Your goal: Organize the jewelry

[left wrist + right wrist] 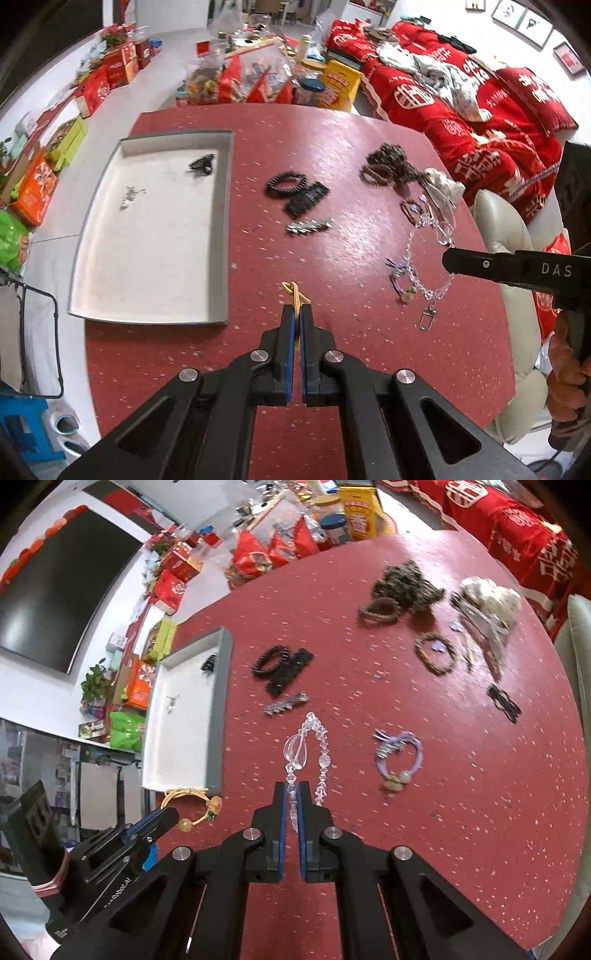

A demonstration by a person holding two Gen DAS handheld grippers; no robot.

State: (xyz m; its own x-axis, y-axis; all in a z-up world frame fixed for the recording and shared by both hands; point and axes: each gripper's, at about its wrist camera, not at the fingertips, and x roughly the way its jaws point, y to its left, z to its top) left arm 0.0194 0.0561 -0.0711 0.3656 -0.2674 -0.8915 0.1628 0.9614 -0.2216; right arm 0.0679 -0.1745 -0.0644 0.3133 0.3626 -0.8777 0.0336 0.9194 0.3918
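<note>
My left gripper [297, 312] is shut on a yellow cord bracelet [291, 291], held above the red table right of the white tray [147, 236]; the right wrist view shows the bracelet [195, 805] hanging from the left gripper [168, 818]. My right gripper [292, 788] is shut on a clear crystal bead chain [306, 746], lifted over the table; the chain [430, 258] hangs from it in the left wrist view. The tray holds a dark hair clip [202, 164] and a small silver piece [129, 195].
On the red table [332, 147] lie black bracelets [295, 192], a silver clip [308, 226], a brown bead pile [388, 166], a purple bracelet [399, 757], a brown bead bracelet [436, 653], a black hair tie [504, 701] and a white pouch [491, 598]. Red bedding lies beyond.
</note>
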